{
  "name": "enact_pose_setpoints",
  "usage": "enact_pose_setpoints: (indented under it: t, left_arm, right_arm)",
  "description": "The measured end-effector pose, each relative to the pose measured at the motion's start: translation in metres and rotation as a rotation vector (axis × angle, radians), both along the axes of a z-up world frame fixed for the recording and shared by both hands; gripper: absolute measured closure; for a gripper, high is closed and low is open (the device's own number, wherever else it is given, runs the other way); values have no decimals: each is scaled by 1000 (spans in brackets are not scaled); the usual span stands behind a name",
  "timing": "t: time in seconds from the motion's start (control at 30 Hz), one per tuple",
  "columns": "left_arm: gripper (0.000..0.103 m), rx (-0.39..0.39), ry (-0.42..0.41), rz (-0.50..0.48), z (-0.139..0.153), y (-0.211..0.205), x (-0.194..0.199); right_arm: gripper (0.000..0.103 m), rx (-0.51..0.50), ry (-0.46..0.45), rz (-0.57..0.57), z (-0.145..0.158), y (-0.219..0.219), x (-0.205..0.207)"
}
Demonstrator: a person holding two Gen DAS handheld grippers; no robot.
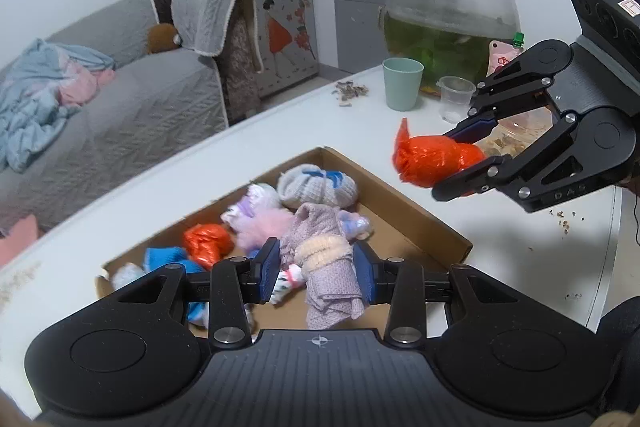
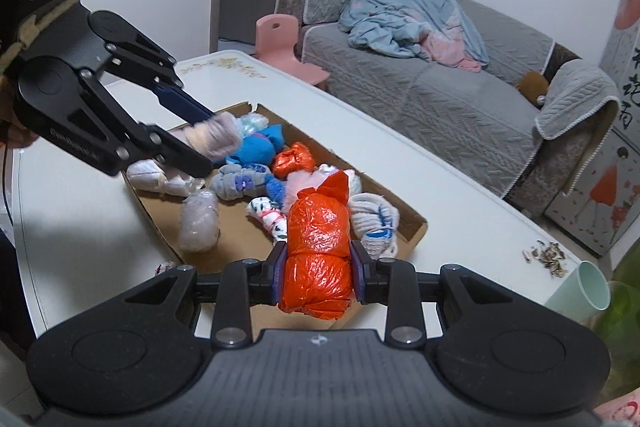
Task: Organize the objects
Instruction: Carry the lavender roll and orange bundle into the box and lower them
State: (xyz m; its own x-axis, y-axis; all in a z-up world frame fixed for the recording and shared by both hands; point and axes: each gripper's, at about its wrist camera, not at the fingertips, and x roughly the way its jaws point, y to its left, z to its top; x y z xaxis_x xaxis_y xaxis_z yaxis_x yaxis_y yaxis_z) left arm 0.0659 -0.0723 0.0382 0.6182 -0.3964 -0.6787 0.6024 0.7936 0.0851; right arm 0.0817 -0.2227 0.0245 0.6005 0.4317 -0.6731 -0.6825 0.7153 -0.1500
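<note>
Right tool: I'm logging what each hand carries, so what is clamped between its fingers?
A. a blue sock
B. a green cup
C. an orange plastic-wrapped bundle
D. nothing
C: in the right wrist view the right tool has its pads pressed on both sides of the orange plastic-wrapped bundle, held above the cardboard box.

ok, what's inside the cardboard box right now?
The cardboard box holds rolled cloth bundles: a blue one, a white-and-blue one, a small orange bag, a plastic-wrapped roll. What lies beneath the pile is hidden.
</note>
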Motion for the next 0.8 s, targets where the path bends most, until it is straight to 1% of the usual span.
enact_pose_setpoints:
  t: [0.17, 0.37, 0.5, 0.8]
  left_arm:
    - [56, -17, 36, 3, -19, -5, 11]
    - [56, -20, 103, -3, -47, -13, 26]
    - [56, -26, 124, -9, -62, -16, 31]
    - [56, -37, 171, 35, -91, -18, 48]
  right_arm:
    - [74, -2, 27, 8, -9, 3, 7]
    - [74, -14, 78, 22, -29, 8, 19]
    - [74, -7, 104, 37, -42, 9, 25]
    - [74, -19, 146, 39, -66, 8, 38]
